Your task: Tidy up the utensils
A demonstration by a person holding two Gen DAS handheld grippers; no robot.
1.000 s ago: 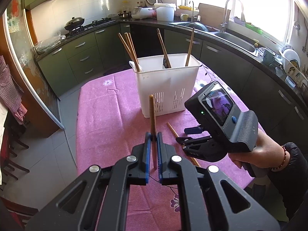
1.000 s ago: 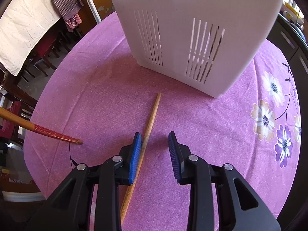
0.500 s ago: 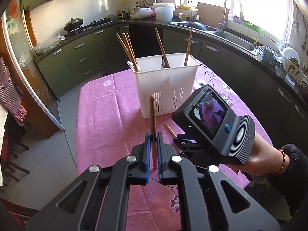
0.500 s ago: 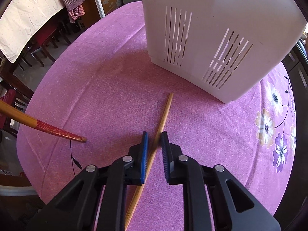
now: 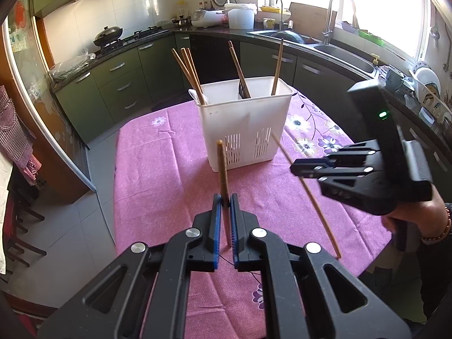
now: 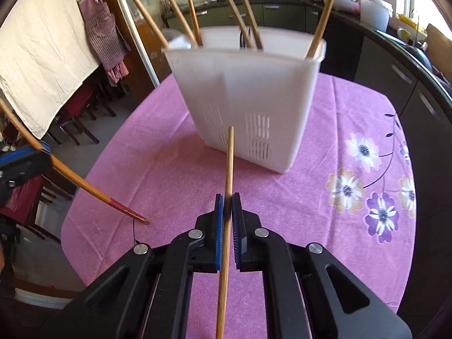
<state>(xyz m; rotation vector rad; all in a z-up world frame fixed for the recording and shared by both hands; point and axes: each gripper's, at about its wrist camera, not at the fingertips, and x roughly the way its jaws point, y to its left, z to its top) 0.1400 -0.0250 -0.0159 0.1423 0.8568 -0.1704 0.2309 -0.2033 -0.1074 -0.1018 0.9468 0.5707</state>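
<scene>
Two chopsticks were in hand, six stood in the white caddy (image 5: pixel 245 124). The pale chopstick (image 6: pixel 228 186) was pinched between the pads of the right gripper (image 6: pixel 227 206), centre frame, clear of the purple tablecloth (image 6: pixel 158 175). The red-tipped chopstick (image 5: pixel 223 169) stood upright in the left gripper (image 5: pixel 225 200), jaws pressed onto it. In the caddy, upper centre: three chopsticks at left, two in the middle, one at right.
</scene>
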